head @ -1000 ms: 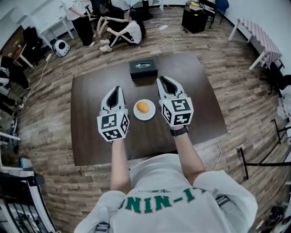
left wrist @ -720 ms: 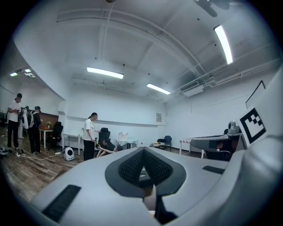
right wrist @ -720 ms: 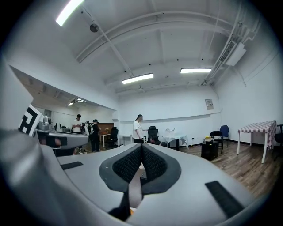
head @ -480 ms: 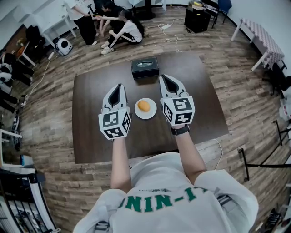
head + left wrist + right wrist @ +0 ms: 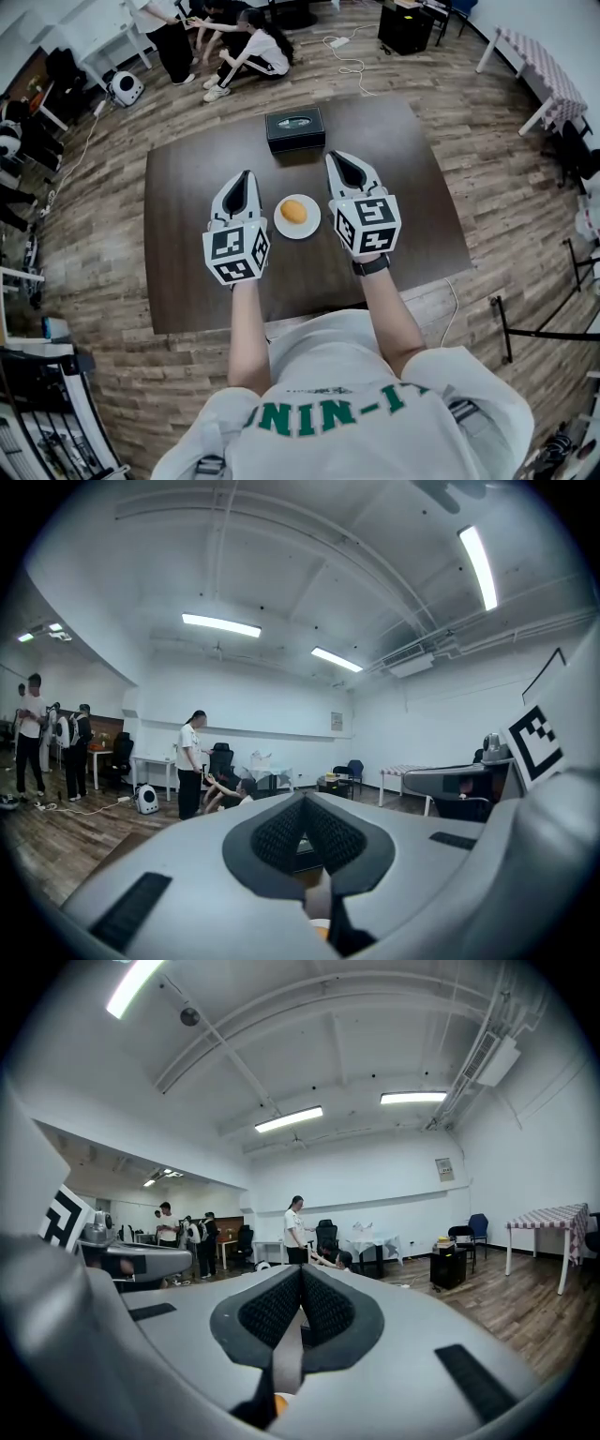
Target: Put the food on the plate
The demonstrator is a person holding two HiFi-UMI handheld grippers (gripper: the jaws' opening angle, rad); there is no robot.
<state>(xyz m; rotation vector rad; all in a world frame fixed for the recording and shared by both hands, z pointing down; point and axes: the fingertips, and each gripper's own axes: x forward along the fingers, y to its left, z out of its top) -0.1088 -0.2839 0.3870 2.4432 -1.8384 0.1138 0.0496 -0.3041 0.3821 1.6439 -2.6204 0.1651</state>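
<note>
left tool (image 5: pixel 245 183): jaws together, empty
right tool (image 5: pixel 339 167): jaws together, empty
food (image 5: pixel 293 212): on the plate (image 5: pixel 310 228), between the two tools
tabletop (image 5: pixel 403 187): black box (image 5: pixel 295 129) beyond both tool tips
progress: placement looks done; nothing left that I can see

This looks like a large open office or lab room. It has a grey-brown wood-plank floor (image 5: pixel 103 234), bare white walls (image 5: pixel 281 714) and long ceiling strip lights (image 5: pixel 221 624). White desks (image 5: pixel 155 759) and black swivel chairs (image 5: pixel 325 1234) line the far wall, and loose white cables (image 5: pixel 349 66) trail across the floor (a few people (image 5: pixel 253 47) gather there).
</note>
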